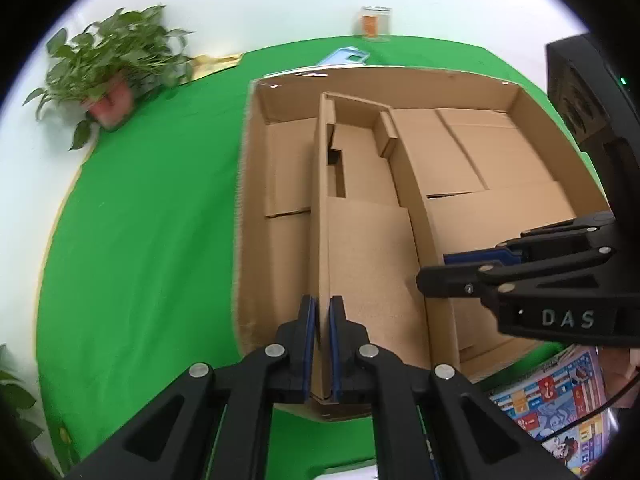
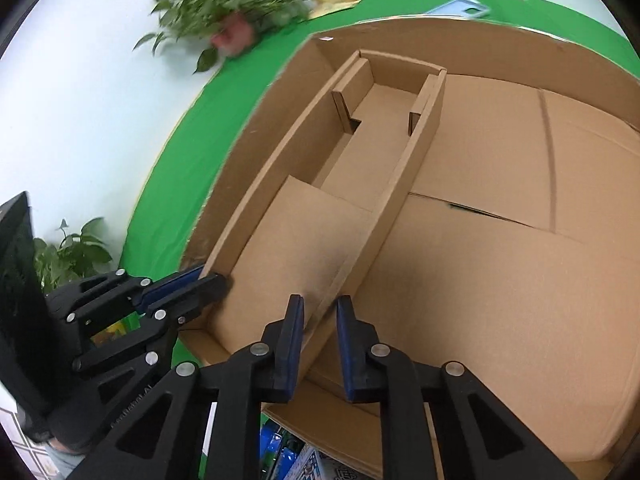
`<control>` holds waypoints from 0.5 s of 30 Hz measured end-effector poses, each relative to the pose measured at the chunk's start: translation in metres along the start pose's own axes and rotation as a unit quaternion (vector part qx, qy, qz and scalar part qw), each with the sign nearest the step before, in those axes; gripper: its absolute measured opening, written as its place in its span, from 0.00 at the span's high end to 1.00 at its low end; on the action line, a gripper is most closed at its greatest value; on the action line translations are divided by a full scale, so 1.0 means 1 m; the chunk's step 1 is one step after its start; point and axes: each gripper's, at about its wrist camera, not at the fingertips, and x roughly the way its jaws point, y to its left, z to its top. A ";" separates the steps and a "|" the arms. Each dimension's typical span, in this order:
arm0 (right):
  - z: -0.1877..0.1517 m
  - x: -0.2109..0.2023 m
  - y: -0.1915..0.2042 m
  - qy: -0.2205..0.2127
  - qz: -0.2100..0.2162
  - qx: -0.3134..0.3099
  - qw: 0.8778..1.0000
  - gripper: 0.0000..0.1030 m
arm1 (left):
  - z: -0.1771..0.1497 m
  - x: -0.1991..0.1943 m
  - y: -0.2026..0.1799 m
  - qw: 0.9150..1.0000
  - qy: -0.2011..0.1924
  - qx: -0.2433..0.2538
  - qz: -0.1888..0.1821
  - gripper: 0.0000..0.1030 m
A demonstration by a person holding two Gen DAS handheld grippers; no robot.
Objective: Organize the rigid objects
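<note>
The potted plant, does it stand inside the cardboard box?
No, the potted plant stands on the green cloth, outside the cardboard box.

Cardboard tray (image 1: 248,200): you see plain brown corrugated board, matt, with fluted cut edges showing along the rim.
Inner divider (image 1: 320,208): the same matt cardboard, faintly grainy where you look at it close.
Left gripper (image 1: 324,328): matt black plastic arms with dull silver metal pins; the blue pads (image 1: 307,320) look smooth and rubbery.
Right gripper (image 2: 320,320): the same black plastic as yours on the left, with blue pad faces and metal pins.
Tablecloth (image 1: 152,240): flat green cloth, matt and even.
Jar (image 1: 375,24): clear, glossy, glass or plastic, you cannot tell which.
Printed box (image 1: 560,400): glossy, colourful printed card.
</note>
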 end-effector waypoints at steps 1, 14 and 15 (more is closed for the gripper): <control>0.004 0.006 0.006 0.008 -0.005 -0.005 1.000 0.86 | 0.001 0.003 0.001 1.000 0.000 -0.002 0.001 0.94; 0.042 0.042 0.042 0.033 -0.022 -0.016 0.999 0.88 | -0.010 -0.009 0.026 0.998 -0.018 -0.062 0.010 0.91; 0.044 0.044 0.043 0.031 -0.019 -0.010 0.999 0.88 | -0.011 -0.009 0.028 0.998 -0.018 -0.063 0.009 0.88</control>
